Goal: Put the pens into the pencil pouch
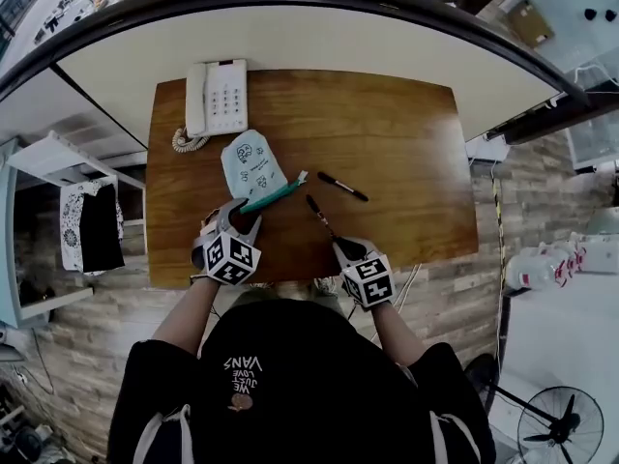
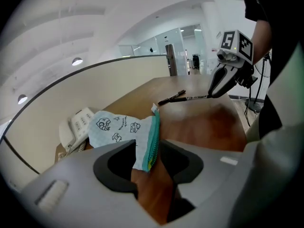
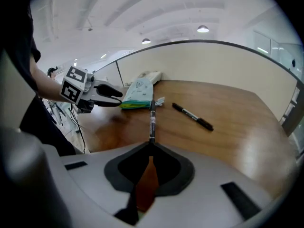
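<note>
— Dark sweatshirt (image 1: 290,385) fills the near edge. Just beyond it, what are the two grippers doing?

— Right gripper (image 3: 151,145) is clamped on the near end of one pen (image 3: 152,122). That pen sticks out toward the far left, its tip close to the teal zipper edge (image 1: 276,195) of the pencil pouch (image 1: 251,165). Left gripper (image 1: 245,211) has its jaws part open astride the pouch's near end; I don't think they pinch it yet.

— So which step is this?

— First pen on its way in, I'd say. The pouch lies on the desk (image 1: 406,162), left of centre, near the telephone (image 1: 217,98). The second pen (image 1: 342,187) lies loose to its right.

— And next?

— The left jaws need to close on the pouch and steady its mouth; I can't tell whether it is unzipped. Then the right slides the pen in tip first, along the zipper line.
</note>
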`<state>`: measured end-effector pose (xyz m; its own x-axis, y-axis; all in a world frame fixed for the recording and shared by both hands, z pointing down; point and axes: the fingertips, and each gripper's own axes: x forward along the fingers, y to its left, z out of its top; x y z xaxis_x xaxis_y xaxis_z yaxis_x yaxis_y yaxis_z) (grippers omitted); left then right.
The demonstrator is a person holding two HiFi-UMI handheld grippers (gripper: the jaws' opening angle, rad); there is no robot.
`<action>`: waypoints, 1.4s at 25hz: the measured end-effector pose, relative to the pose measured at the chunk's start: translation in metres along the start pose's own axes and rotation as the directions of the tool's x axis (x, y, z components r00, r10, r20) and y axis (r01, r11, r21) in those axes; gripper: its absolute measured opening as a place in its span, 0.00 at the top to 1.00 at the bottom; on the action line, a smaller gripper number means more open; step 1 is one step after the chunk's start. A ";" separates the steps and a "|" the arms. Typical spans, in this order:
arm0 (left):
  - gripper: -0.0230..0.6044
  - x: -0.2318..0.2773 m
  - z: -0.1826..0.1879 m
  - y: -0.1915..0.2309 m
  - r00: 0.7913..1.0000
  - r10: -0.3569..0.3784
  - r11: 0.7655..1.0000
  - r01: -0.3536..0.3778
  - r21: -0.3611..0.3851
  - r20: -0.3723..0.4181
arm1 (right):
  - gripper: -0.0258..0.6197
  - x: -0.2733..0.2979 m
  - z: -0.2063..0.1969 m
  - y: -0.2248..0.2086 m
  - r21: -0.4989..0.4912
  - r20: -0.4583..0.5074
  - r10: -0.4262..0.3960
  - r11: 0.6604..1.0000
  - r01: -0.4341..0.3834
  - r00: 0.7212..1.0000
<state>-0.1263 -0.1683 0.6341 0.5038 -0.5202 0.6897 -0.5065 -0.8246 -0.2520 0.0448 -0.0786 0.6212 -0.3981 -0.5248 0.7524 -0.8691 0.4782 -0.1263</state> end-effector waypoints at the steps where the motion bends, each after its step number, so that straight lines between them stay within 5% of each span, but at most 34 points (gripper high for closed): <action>1: 0.73 0.003 0.000 -0.001 1.000 -0.010 1.000 0.010 0.008 -0.004 | 0.90 0.000 -0.001 0.002 0.008 0.002 -0.005 1.000 0.005 1.000; 8: 0.75 0.018 -0.009 0.000 0.997 -0.051 0.999 0.051 0.004 -0.054 | 0.90 -0.001 -0.002 0.016 0.014 0.012 -0.004 1.000 0.004 1.000; 12: 0.85 0.018 -0.009 -0.004 0.996 -0.066 0.998 0.065 -0.016 -0.056 | 0.90 -0.004 -0.004 0.023 0.002 0.010 0.006 1.000 -0.006 1.000; 24: 0.90 -0.005 0.034 -0.005 0.992 -0.073 0.984 0.089 -0.157 0.102 | 0.90 0.004 0.007 0.044 -0.057 0.007 0.092 0.994 -0.091 0.996; 35: 0.90 -0.023 0.058 -0.034 0.977 -0.099 0.972 0.136 -0.193 0.187 | 0.90 0.018 0.022 0.054 -0.069 -0.005 0.150 0.986 -0.150 0.989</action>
<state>-0.0802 -0.1412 0.5878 0.6738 -0.4680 0.5718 -0.5589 -0.8290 -0.0200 -0.0155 -0.0781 0.6138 -0.5222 -0.4440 0.7282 -0.7775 0.5987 -0.1926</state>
